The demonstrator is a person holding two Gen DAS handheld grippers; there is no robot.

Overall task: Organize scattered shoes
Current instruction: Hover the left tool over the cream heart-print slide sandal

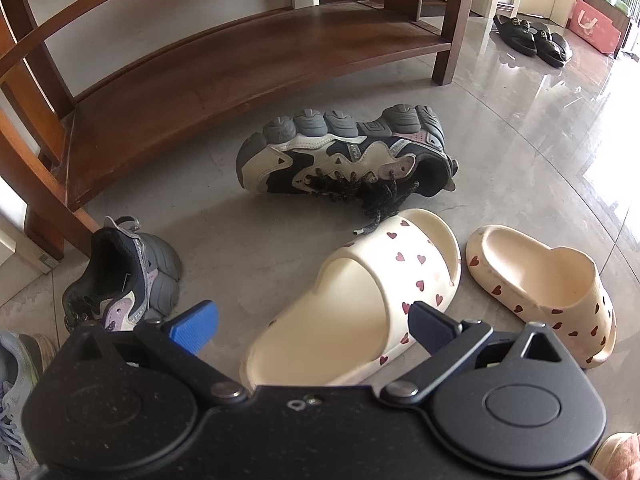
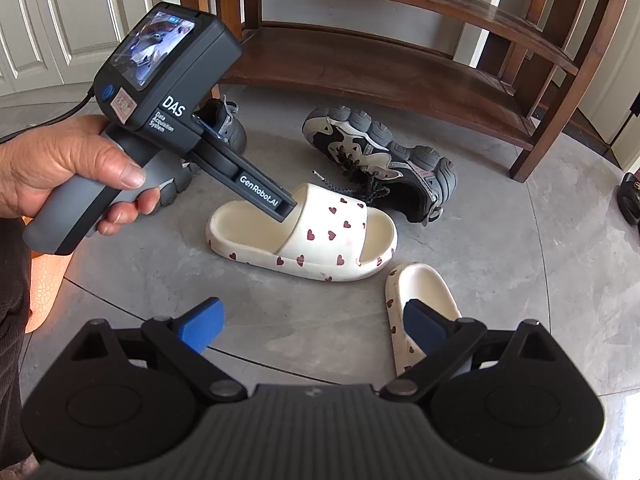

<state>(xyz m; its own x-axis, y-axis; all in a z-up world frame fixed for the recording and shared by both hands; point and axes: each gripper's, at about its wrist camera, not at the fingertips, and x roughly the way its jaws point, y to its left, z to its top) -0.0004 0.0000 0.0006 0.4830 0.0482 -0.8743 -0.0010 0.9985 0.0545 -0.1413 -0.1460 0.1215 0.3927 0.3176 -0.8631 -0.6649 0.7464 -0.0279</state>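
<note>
A cream slipper with red hearts (image 1: 360, 292) lies on the floor, its heel end between the fingers of my open left gripper (image 1: 312, 326). From the right wrist view, the left gripper (image 2: 289, 210) is held by a hand (image 2: 60, 168) and points into that slipper (image 2: 320, 236) at the strap's edge. The matching slipper (image 1: 540, 292) lies just to its right. My right gripper (image 2: 312, 326) is open over bare floor, its right finger above the second slipper (image 2: 424, 284). A chunky sneaker (image 1: 348, 156) lies on its side behind the slippers. Its mate (image 1: 120, 280) is at the left.
A dark wooden shoe rack (image 1: 240, 80) stands behind the shoes, its low shelf bare. Black sandals (image 1: 532, 40) and a pink box (image 1: 596, 28) are far right on the glossy floor. A grey sneaker (image 1: 12, 380) shows at the lower left edge.
</note>
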